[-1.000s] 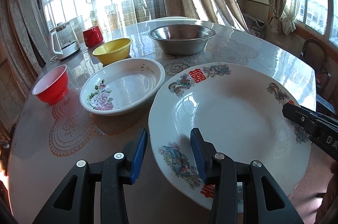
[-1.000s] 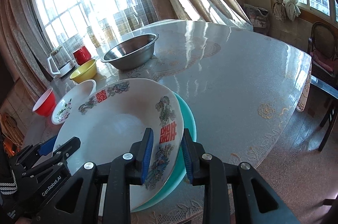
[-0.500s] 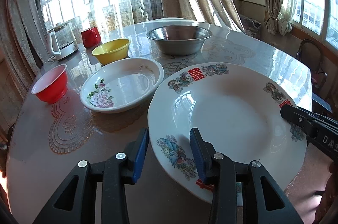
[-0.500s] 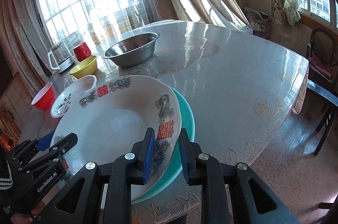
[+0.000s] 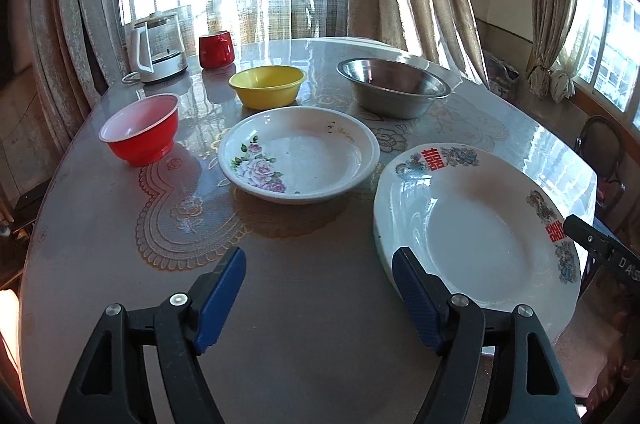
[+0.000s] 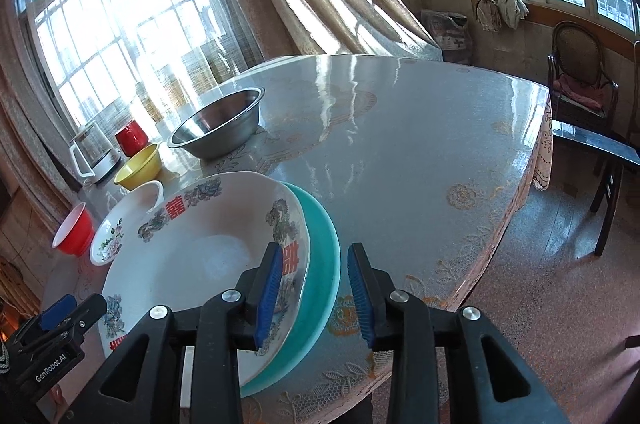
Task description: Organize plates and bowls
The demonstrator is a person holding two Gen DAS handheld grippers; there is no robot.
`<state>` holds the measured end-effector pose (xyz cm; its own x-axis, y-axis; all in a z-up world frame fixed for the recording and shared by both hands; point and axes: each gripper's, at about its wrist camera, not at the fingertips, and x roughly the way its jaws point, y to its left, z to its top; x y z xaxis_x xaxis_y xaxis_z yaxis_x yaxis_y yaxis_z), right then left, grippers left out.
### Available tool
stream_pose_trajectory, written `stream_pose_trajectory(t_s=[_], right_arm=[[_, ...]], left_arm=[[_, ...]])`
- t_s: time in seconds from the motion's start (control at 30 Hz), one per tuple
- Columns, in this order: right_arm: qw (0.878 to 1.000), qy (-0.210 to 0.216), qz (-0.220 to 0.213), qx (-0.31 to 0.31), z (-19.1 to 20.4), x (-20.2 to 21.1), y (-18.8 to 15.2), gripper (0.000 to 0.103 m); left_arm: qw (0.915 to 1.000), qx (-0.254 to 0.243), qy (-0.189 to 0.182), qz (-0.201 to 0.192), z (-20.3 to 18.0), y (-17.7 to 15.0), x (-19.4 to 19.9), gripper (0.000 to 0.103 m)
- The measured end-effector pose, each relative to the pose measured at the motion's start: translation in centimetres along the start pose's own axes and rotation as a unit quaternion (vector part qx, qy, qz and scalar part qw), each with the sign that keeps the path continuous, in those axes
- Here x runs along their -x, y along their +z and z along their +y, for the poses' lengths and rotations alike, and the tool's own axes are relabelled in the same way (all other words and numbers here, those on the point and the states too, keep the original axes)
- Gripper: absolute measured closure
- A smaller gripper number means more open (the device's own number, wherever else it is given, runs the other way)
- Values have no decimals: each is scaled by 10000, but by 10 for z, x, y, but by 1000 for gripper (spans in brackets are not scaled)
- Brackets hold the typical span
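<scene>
A large white plate with red characters (image 5: 476, 224) lies on a teal plate (image 6: 320, 276) at the table's near edge. My left gripper (image 5: 318, 288) is open, just left of the large plate's rim, holding nothing. My right gripper (image 6: 314, 288) is open, its jaws standing on either side of the stacked rims at the plates' right side. A white rose-patterned plate (image 5: 298, 154), a red bowl (image 5: 140, 130), a yellow bowl (image 5: 267, 86) and a steel bowl (image 5: 394, 88) stand farther back on the table.
A glass kettle (image 5: 158, 48) and a red mug (image 5: 216, 50) stand at the table's far left by the window. Chairs (image 6: 580, 80) stand to the right of the table. The table edge (image 6: 500, 236) runs close to the stacked plates.
Both grippers have opened and let go of the large white plate, which now rests on the teal plate. My left gripper has drawn back and to the left.
</scene>
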<state>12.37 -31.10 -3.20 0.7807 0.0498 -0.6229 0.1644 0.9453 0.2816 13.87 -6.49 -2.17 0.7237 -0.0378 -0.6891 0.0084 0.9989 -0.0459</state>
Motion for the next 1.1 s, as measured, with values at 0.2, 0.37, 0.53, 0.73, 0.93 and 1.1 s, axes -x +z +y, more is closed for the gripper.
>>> stream_pose_trajectory(t_s=[0.2,0.37,0.53,0.73,0.93,1.1], right_arm=[[9995,-137,-164,217,17,6,4,66],[9992,-18,-185,365,33,9,10,64],[9984,76,-92,550,54,4,11,63],[9969,201,62,759,76,-2,12,63],[9939,386,291,989,101,-15,20,62],[9900,555,545,1179,127,-30,24,62]], left_arm=[[9997,199,155,76,24,7,-8,21],[9992,348,177,5,45,17,-20,18],[9975,659,235,36,73,35,-41,16],[9950,993,110,-4,96,46,-55,16],[9932,1165,-78,-18,101,58,-64,15],[9919,1243,-246,67,103,65,-74,15]])
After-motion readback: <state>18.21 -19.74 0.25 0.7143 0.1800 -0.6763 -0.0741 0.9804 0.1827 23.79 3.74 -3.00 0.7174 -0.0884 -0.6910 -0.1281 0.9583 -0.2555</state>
